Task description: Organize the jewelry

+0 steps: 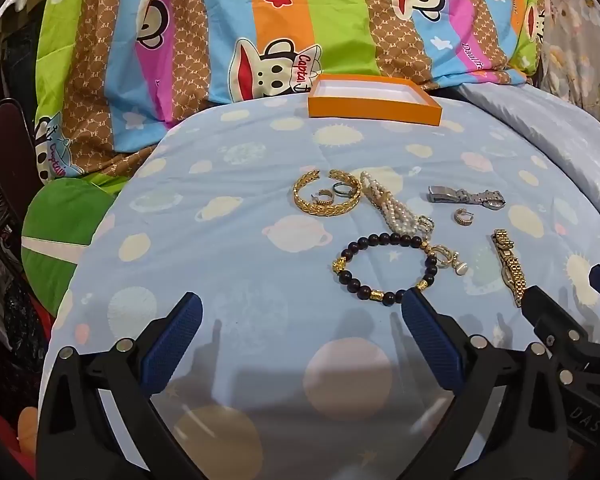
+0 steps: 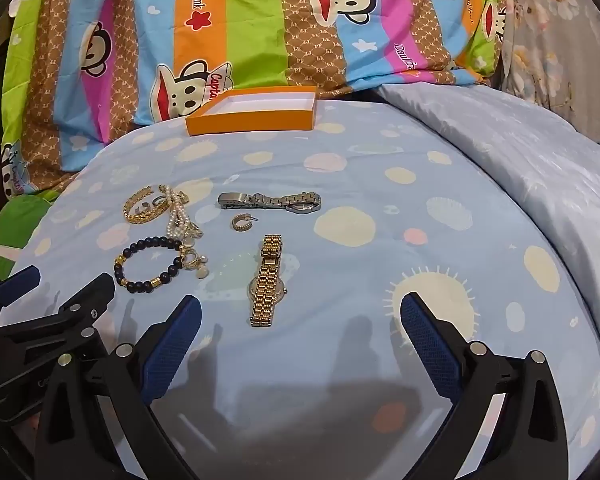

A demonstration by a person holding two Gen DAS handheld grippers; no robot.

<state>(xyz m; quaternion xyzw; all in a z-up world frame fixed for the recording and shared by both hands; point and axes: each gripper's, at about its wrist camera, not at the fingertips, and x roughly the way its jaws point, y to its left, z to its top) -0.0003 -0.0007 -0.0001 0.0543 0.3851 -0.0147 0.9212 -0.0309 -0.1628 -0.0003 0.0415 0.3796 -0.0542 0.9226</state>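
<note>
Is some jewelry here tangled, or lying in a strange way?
Yes. The pearl strand lies bunched, overlapping the gold bangle at one end and reaching the clasp beside the dark bead bracelet at the other. Two small rings sit inside the bangle. The orange box looks empty. Nothing looks damaged.

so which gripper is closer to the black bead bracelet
Left. The left gripper has one fingertip at the black bead bracelet, its near edge. The right gripper sits further right, lined up with the gold watch instead.
</note>
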